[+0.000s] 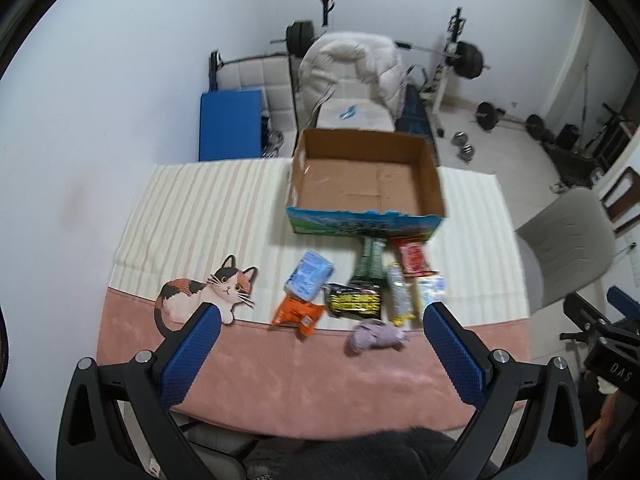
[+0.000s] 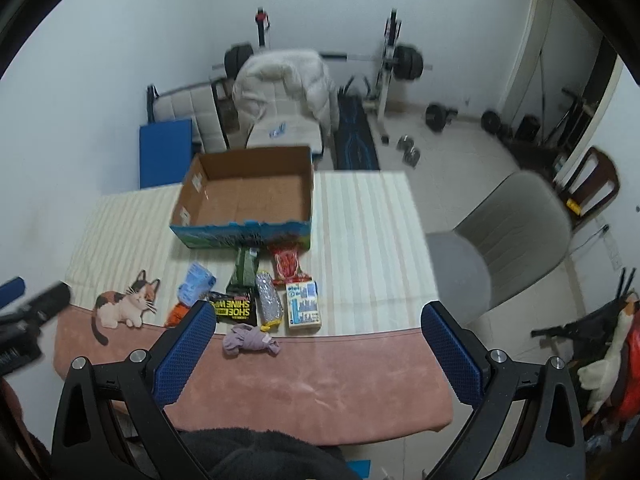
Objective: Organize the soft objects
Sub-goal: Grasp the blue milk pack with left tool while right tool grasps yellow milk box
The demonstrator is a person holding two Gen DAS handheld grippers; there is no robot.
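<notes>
An open, empty cardboard box [image 1: 364, 184] [image 2: 248, 196] stands on the table's far side. In front of it lie several soft packets: a blue pack [image 1: 309, 275] [image 2: 197, 280], an orange pack [image 1: 297, 314], a black shoe-shine pack [image 1: 354, 300] [image 2: 234, 307], a green pack [image 1: 370, 260] [image 2: 245, 266], a red pack [image 1: 414, 258] [image 2: 287, 262], a silver pouch [image 2: 269, 302], a white-blue box [image 2: 303, 304]. A lilac cloth [image 1: 376, 337] [image 2: 250, 341] lies nearest. My left gripper [image 1: 322, 318] and right gripper [image 2: 316, 316] are open and empty, above the near edge.
The table has a striped cloth with a cat print [image 1: 208, 296] and a pink front band [image 2: 300, 380]. A grey chair [image 2: 508, 236] stands to the right. A padded chair with a white jacket [image 1: 352, 68] and gym weights [image 1: 468, 60] are behind.
</notes>
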